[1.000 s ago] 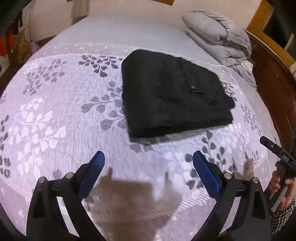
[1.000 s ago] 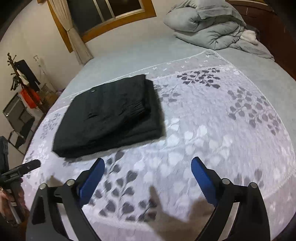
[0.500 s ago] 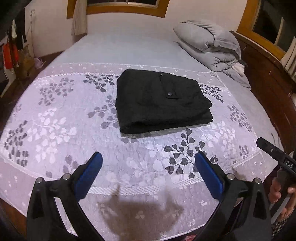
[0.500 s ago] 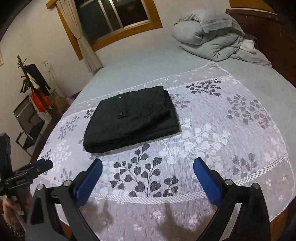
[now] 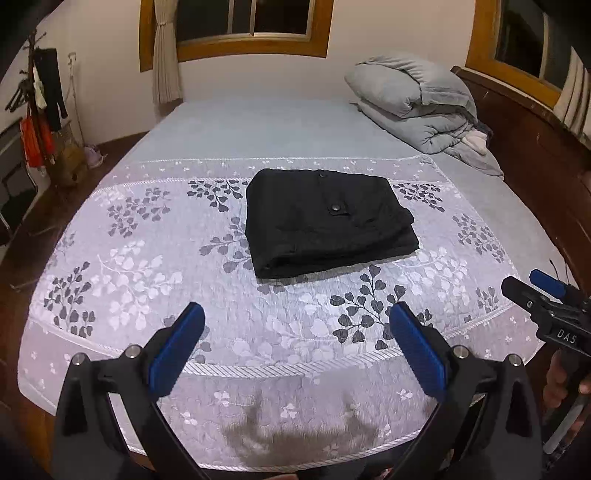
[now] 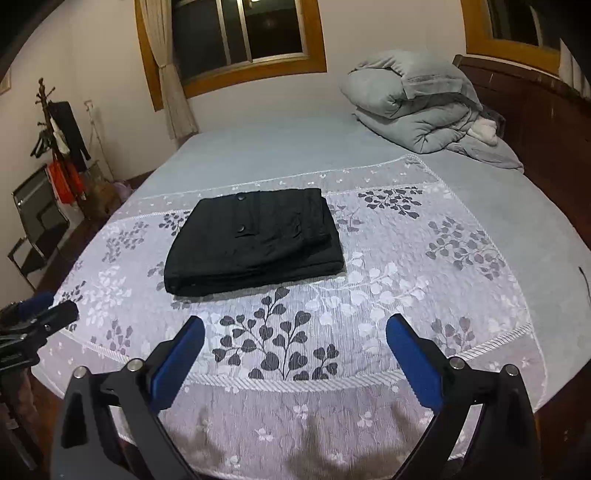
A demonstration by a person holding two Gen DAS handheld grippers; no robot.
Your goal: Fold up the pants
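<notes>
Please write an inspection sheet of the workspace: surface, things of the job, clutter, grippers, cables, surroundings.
Surface: bed with a leaf-patterned white cover, lying flat.
Job's things: black pants folded into a neat rectangle on the cover, touched by nothing.
Clutter: grey quilt bundled at the far right corner.
Grippers: left gripper and right gripper both open, empty, near the front edge, apart from the pants.
Cables: nothing seen.
Surroundings: window, curtain, coat rack, wooden headboard.

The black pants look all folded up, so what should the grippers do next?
Probably just back away: the pants lie in a neat folded stack on the bedspread, and the left gripper and right gripper are open, holding nothing.
</notes>
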